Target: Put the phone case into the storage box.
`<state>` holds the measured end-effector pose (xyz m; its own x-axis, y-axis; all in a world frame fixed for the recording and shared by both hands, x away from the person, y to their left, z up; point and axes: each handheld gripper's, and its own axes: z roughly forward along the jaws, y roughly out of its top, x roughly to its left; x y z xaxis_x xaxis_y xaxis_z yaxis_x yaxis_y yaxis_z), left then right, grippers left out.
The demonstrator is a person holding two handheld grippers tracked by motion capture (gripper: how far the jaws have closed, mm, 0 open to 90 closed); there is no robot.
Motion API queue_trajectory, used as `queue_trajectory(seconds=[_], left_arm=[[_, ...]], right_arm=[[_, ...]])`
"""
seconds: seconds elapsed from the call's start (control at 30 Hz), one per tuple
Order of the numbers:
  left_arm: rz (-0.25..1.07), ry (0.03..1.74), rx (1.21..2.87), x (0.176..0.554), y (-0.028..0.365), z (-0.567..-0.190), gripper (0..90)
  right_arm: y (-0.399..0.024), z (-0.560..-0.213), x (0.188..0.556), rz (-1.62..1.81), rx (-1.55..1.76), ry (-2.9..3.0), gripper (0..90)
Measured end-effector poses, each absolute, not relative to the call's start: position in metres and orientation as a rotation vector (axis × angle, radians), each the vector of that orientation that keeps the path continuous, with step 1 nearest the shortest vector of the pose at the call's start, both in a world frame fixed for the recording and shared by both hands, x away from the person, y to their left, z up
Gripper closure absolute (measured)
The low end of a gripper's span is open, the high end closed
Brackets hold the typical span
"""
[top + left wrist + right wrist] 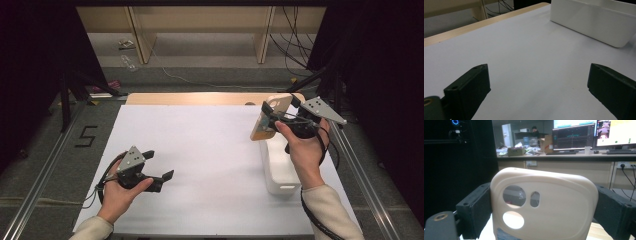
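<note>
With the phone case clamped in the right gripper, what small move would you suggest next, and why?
Probably lower the right gripper toward the white bin: it holds the phone case raised just above the bin's far end, while the left gripper waits open.

- Your left gripper: jaws spread wide, nothing between them.
- White table sheet under it.
- White bin ahead, upper right.
- Wooden table edge beyond.

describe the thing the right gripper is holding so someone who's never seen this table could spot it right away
Start at the white table and go to its far right corner, where a white bin sits. Just above the bin, the right gripper clamps a phone case by its sides. It is cream-coloured with round camera holes near one end, and is lifted off the table.
</note>
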<state>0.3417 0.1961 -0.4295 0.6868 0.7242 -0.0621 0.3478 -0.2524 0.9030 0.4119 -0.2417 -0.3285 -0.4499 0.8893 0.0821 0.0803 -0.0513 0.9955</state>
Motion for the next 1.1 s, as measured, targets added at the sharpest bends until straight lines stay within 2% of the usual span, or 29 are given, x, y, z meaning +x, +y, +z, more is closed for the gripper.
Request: queue_trajectory(seconds=[1.1], left_arm=[[0.456,0.843,1.856,0.342,0.197,-0.429,4.0]], right_arm=[[-0.257,-0.328,0.415,1.554,1.086,1.530,11.4]])
